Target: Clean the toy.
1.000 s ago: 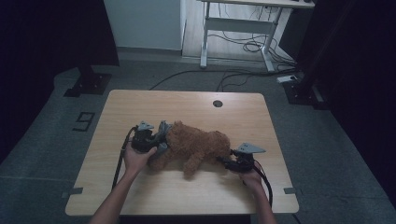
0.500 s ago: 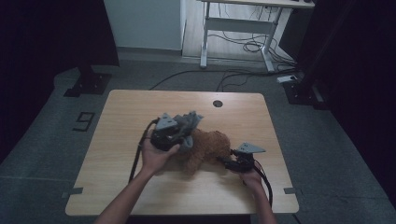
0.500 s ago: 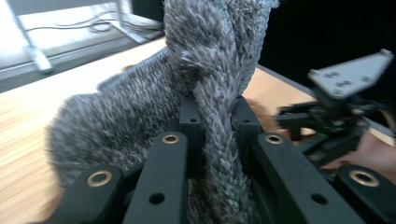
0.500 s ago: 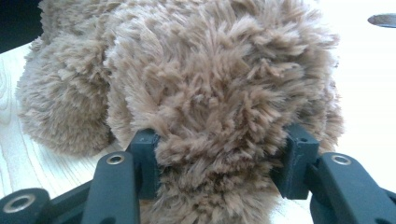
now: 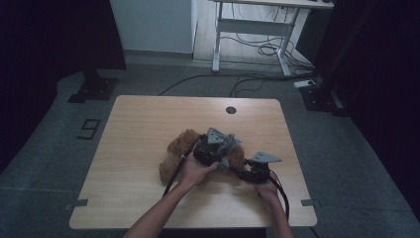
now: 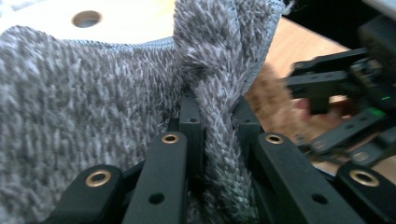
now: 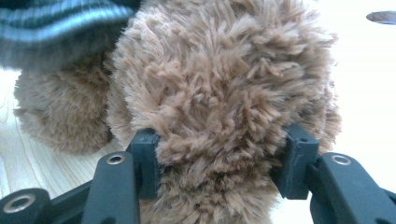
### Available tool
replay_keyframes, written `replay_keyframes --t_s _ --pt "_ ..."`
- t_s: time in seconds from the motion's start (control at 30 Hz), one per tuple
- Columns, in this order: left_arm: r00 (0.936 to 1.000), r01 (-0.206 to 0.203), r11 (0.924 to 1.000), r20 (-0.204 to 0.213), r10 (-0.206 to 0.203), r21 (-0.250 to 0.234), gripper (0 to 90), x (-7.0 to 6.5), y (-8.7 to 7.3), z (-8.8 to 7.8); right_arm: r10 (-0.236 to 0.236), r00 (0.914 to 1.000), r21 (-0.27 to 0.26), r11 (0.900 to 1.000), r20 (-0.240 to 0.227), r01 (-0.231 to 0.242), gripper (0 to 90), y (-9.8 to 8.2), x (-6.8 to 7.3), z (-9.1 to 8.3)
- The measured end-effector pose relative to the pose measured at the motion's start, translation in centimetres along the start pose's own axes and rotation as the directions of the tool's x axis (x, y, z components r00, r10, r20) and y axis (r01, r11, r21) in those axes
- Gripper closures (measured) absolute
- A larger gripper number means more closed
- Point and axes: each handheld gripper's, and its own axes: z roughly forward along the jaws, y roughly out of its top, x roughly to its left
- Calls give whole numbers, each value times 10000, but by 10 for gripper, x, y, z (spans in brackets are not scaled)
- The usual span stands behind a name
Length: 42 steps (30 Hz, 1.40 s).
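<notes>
Grey fuzzy knit cloth [image 6: 93, 116], pinched in our left gripper [image 5: 224, 157], hangs over the brown plush bear [image 5: 181, 148], whose limb our right gripper [image 5: 243, 174] clamps.

The high view is dim and a bit grainy, with black corners left and right; the brightest patch is the floor at the top, under the desk [image 5: 257, 29]. The table [image 5: 143, 129] glows softly, shadows faint. Up close, the grey cloth [image 6: 93, 116] is soft, the far background blurred. The brown fur [image 7: 219, 102] is sharp against a washed-out white tabletop.
</notes>
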Motion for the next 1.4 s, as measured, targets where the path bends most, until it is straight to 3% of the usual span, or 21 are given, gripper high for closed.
replay_keyframes --t_s 0.13,0.23,0.37,0.67,0.77,0.83,0.9,1.0,1.07,1.2,1.3,1.4 --pt "9981 360 9991 -498 -369 -202 789 22 -3 -22 51 10000 -58 10000 14 -51 457 0 0 0" --pt "9932 604 9976 -978 -634 -329 789 44 -10 -41 55 10000 -88 9999 28 -54 457 0 1 1" --pt "9878 955 9945 -1192 -1000 -429 790 65 -27 -57 98 9999 -121 9999 -26 -98 457 0 1 1" --pt "9763 1117 9919 -1798 -1208 -600 787 82 -55 -76 83 10000 -171 9998 -2 -83 457 1 3 2" --pt "9644 1472 9882 -2158 -1527 -416 789 95 -67 -79 165 9999 -131 9998 -24 -166 457 1 1 1" --pt "9571 2041 9787 -2061 -2039 -207 790 106 -81 -78 197 9998 -96 9998 -37 -197 457 0 0 1" --pt "9590 2266 9738 -1704 -2265 -189 790 111 -96 -76 234 9997 -104 9997 -57 -235 457 0 -1 1" --pt "9615 2088 9758 -1687 -2168 -641 790 107 -95 -86 72 10000 -156 9999 -60 -73 457 0 0 2" --pt "9666 1786 9759 -1631 -1979 -1256 791 98 -84 -99 46 10000 -223 9997 -74 -48 456 1 0 3" --pt "9867 531 9805 -1408 -806 -1890 790 63 -48 -114 66 9999 -267 9996 -83 -68 454 2 2 6" --pt "9925 -153 9833 -1217 -70 -1815 789 37 -28 -102 70 10000 -268 9996 -68 -72 441 3 2 6" --pt "9946 -571 9897 -941 449 -1313 789 13 -11 -69 18 10000 -283 9996 -49 -19 429 3 3 5"
